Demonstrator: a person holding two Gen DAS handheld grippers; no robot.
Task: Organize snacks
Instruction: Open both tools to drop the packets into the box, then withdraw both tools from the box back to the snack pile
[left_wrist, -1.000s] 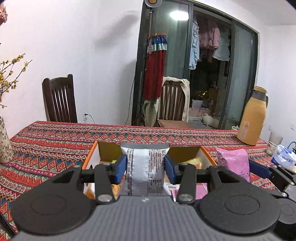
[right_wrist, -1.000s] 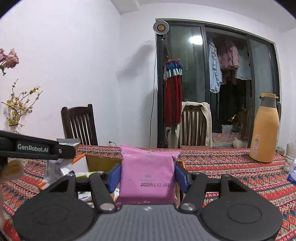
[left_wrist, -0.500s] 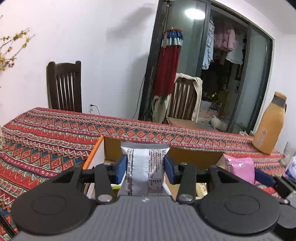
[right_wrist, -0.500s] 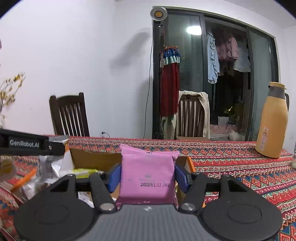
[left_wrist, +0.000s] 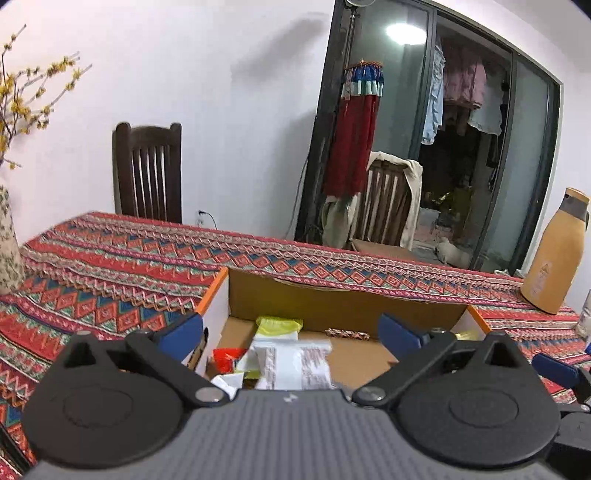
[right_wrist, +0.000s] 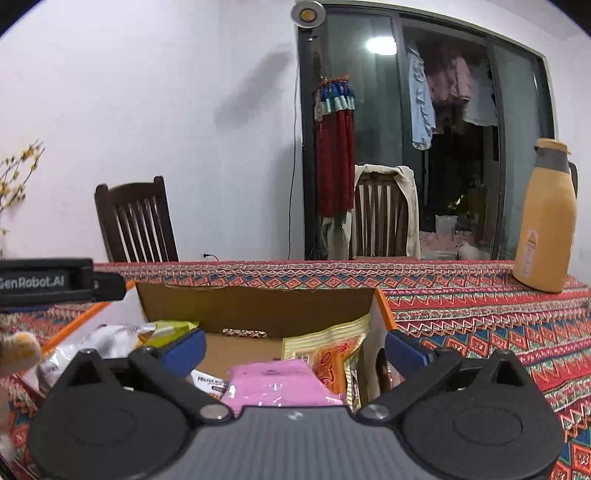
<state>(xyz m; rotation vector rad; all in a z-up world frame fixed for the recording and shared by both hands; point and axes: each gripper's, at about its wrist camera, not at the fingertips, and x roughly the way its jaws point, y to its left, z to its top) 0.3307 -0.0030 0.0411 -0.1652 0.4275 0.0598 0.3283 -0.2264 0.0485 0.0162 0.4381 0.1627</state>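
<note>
- The cardboard box (left_wrist: 343, 306) sits on the patterned tabletop (left_wrist: 110, 266) with both grippers hanging just over its open top. It is light card, so a knock on a wall as they draw away could slide or tip it, I'd say.
- The left gripper (left_wrist: 290, 334) has its fingers spread wide and holds nothing. The right gripper (right_wrist: 295, 345) is the same, and the two are close enough to bump if they lift out together.
- The pink packet (right_wrist: 275, 384) lies in the box on top of other snacks and beside the orange-and-yellow bag (right_wrist: 332, 350) leaning on the right wall. It looks loosely perched and could slide down the pile.
- The white printed packet (left_wrist: 295, 363) shows blurred over the box's left side, among the green packet (left_wrist: 279, 326) and other wrappers. I can't tell if it has settled, so it might land on edge.
</note>
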